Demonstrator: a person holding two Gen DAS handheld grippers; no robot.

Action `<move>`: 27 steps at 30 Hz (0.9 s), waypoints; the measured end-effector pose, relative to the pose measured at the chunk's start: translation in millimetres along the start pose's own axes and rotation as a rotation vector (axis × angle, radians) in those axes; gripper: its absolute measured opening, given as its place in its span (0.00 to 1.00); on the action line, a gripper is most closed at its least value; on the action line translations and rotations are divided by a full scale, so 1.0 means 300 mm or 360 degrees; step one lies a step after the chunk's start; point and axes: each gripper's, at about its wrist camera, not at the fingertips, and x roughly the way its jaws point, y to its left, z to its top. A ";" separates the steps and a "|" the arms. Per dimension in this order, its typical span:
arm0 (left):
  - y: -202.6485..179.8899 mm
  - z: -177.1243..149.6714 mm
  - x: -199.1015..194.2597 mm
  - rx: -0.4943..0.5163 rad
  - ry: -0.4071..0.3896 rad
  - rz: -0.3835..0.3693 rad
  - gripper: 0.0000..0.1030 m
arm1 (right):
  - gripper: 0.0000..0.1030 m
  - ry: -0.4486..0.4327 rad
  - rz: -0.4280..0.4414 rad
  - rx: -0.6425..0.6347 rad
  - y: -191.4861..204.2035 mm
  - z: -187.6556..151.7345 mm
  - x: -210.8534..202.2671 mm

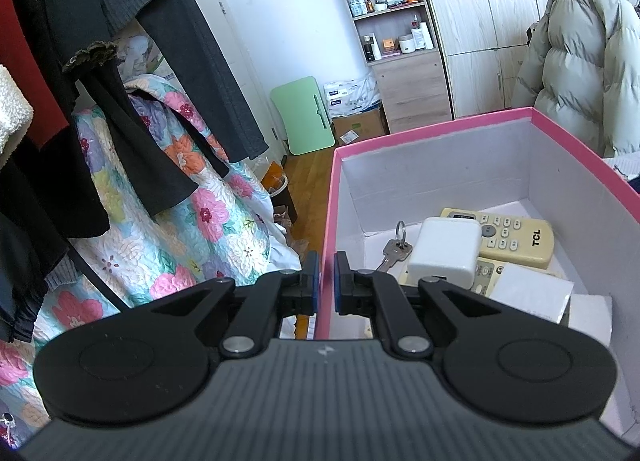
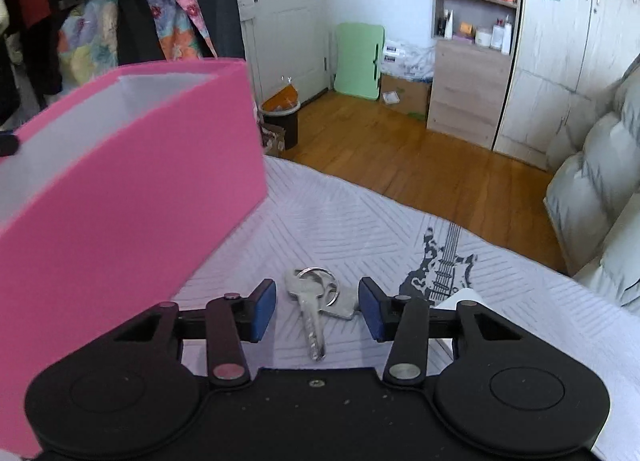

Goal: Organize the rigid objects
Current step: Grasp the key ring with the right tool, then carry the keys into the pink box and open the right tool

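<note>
Right gripper [image 2: 317, 309], jaws parted, was poised around silver keys on a ring [image 2: 316, 301] yet to be boxed; left gripper [image 1: 324, 281] was clamped on the pink cardboard box's wall [image 1: 329, 221], remotes, charger, key already inside.

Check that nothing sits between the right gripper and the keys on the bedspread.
Nothing visible does. The keys lie flat on the bedspread between the open jaws of the right gripper, pads clear. The pink box stands off to the side.

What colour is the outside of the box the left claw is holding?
Pink outside, white inside. The box shows its pink wall best in the right wrist view; the left claw grips its rim.
</note>
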 end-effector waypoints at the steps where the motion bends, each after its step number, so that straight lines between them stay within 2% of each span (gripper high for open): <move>1: -0.001 0.000 -0.001 0.0000 -0.0001 -0.0001 0.06 | 0.46 -0.0004 -0.0026 -0.0007 -0.005 -0.002 0.012; 2: -0.001 0.000 0.000 0.0001 0.0000 -0.0001 0.06 | 0.30 -0.0015 -0.0019 0.0004 -0.008 -0.003 0.014; 3: -0.001 0.000 0.000 0.0003 0.0001 0.0002 0.06 | 0.21 -0.0020 0.0014 0.0062 -0.019 0.002 0.008; 4: -0.002 -0.001 0.001 0.0006 0.0002 0.0003 0.06 | 0.13 -0.0014 0.0096 0.0182 -0.042 0.009 -0.004; 5: 0.000 -0.001 0.001 0.0008 0.0002 0.0001 0.06 | 0.12 0.0005 0.0153 0.0299 -0.063 0.014 -0.012; 7: -0.001 -0.004 0.000 0.0005 0.0001 -0.0004 0.06 | 0.11 -0.0039 0.0187 0.0424 -0.082 0.015 -0.042; 13: -0.002 -0.006 -0.002 0.0007 0.0001 -0.0003 0.07 | 0.12 -0.0218 0.0304 0.0531 -0.072 0.030 -0.164; 20: -0.001 -0.007 -0.002 0.0003 0.0001 -0.0005 0.07 | 0.12 -0.0403 0.0456 0.0385 0.044 0.126 -0.336; 24: 0.000 -0.007 -0.002 0.0007 0.0001 -0.0004 0.07 | 0.12 -0.0427 0.0638 0.0327 0.133 0.188 -0.395; 27: -0.001 -0.006 -0.001 0.0006 0.0000 -0.0006 0.07 | 0.12 -0.0394 0.0776 0.0300 0.204 0.211 -0.402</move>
